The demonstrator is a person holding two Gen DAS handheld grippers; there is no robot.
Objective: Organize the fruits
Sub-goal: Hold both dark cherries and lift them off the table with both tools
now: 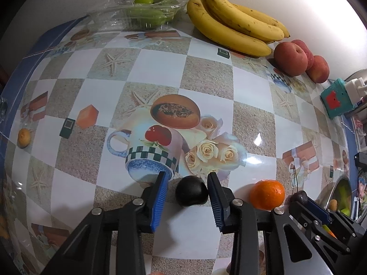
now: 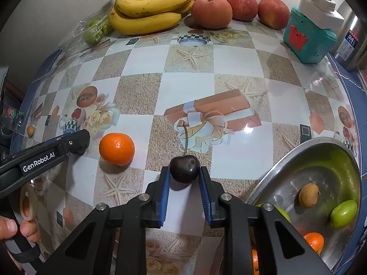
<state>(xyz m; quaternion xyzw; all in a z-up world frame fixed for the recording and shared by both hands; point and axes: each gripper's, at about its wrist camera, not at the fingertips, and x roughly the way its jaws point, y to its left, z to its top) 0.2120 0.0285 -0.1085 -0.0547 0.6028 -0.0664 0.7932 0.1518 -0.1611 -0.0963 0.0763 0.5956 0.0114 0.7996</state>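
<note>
My left gripper [image 1: 187,193] is open around a black round fruit [image 1: 191,190] that rests on the tablecloth; its right pad touches the fruit and the left pad stands apart. My right gripper [image 2: 184,171] is shut on a dark cherry-like fruit [image 2: 184,168] just above the table. An orange tangerine [image 2: 116,146] lies between the two grippers and also shows in the left wrist view [image 1: 267,194]. A steel bowl [image 2: 286,158] at the right holds a brown fruit [image 2: 309,194], a green fruit [image 2: 343,214] and orange fruit [image 2: 313,241].
At the back wall lie bananas [image 2: 146,11], three peaches [image 2: 211,11] and a clear box of green fruit [image 1: 146,13]. A teal box with a white plug [image 2: 307,39] and a steel kettle [image 2: 351,43] stand at the back right.
</note>
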